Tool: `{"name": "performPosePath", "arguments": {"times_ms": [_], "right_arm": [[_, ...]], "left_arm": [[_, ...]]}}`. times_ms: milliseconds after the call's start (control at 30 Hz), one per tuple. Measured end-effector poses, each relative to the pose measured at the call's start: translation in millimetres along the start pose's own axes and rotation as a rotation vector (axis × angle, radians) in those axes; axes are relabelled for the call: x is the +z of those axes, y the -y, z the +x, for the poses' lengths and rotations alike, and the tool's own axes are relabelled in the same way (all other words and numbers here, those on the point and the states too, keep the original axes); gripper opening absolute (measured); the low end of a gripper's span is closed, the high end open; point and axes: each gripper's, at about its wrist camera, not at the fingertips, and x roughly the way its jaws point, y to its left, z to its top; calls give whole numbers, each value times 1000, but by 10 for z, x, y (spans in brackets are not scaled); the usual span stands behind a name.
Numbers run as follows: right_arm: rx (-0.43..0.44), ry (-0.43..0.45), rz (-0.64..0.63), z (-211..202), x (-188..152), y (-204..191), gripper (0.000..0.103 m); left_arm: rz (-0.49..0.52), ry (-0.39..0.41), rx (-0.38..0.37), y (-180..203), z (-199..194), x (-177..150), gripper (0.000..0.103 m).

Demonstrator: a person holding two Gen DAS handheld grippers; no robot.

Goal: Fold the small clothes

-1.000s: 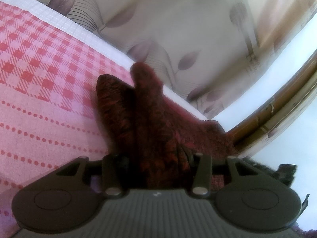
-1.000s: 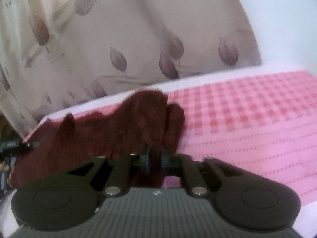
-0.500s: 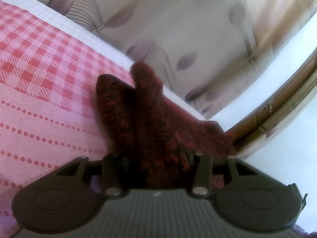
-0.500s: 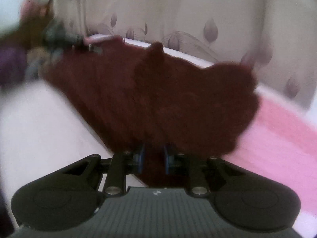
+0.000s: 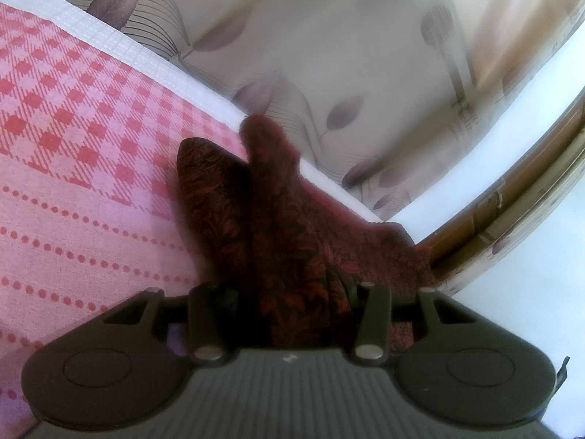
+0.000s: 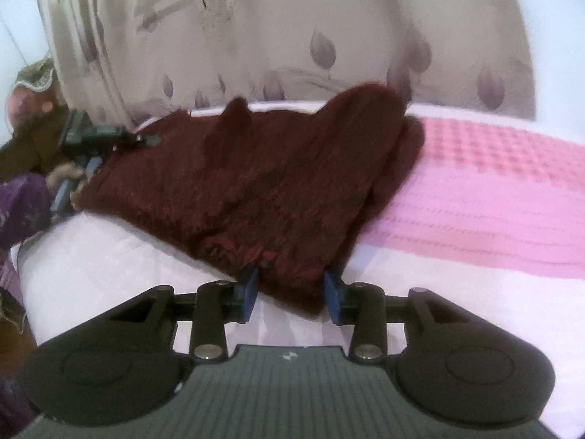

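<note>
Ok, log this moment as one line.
left gripper: shut on maroon garment | right gripper: jaws just opening, garment corner between them | surface: pink checked bedspread

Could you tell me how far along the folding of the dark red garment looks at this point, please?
Partly done: the dark red garment lies bunched in layers on the pink checked bedspread, not yet a neat fold. In hand: the left gripper holds a thick bunch of it, while the right gripper straddles a corner, its jaws having just been opening. Left: smoothing and finishing the fold.
</note>
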Motion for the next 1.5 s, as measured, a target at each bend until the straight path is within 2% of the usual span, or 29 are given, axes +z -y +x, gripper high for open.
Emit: {"name": "performPosePath", "arguments": {"times_ms": [67,167,300,467,533,567,600,667,700,733,800,867,1000,1033,1100,1133,1167,1233,1267,1300,1400,1500], "right_arm": [[-38,10,-40,-35,3,-69,17],[-105,-24,-96,-86,-31,-23,12],[-104,-36,-83,-82,-46,31,11],[-34,-6,49,-173,-38,157,15],[-45,34,84,-259,18,168,27],[-70,60,84,-310,62,141,36],[-82,98,72,-364,114,100,40],[-72,187,47,-417,253,-12,42],[-54,218,36,-396,338,-84,50],[-28,233,15,-323,442,-172,55],[5,257,-25,-143,611,-328,80],[35,260,-49,117,796,-459,83],[76,206,-78,663,1030,-674,89],[59,159,-102,847,1043,-714,91],[32,-59,-122,1311,1029,-764,95],[29,-84,-136,1410,999,-789,99],[30,-47,-162,1402,985,-820,103],[44,-26,-98,1321,1038,-785,102],[81,13,-41,1235,1043,-727,102],[134,63,30,1126,1048,-653,102],[220,182,207,872,1034,-420,102],[326,257,410,666,1009,-84,102]], "left_arm": [[1,-1,1,1,1,-1,45],[3,-1,0,-2,2,4,45],[4,0,0,-7,1,4,45],[2,1,-1,-8,-2,-1,45],[4,0,0,-4,2,1,45],[2,0,-2,-5,0,1,45],[2,1,-2,-3,2,0,45],[3,1,0,-3,2,-1,45],[2,1,0,-4,2,0,45],[1,1,1,-3,3,1,45],[3,-3,17,23,15,5,45],[4,-7,35,58,30,17,45],[-12,-13,60,99,53,35,44],[-22,-12,75,127,57,35,44],[-15,-15,122,238,68,41,41],[-4,-14,153,314,69,46,41],[12,-11,193,426,74,52,40],[26,-6,252,626,94,56,39],[19,3,271,728,106,51,38],[8,15,282,825,118,43,38],[2,66,299,1169,156,-20,37],[40,133,304,1570,236,-155,37]]}}
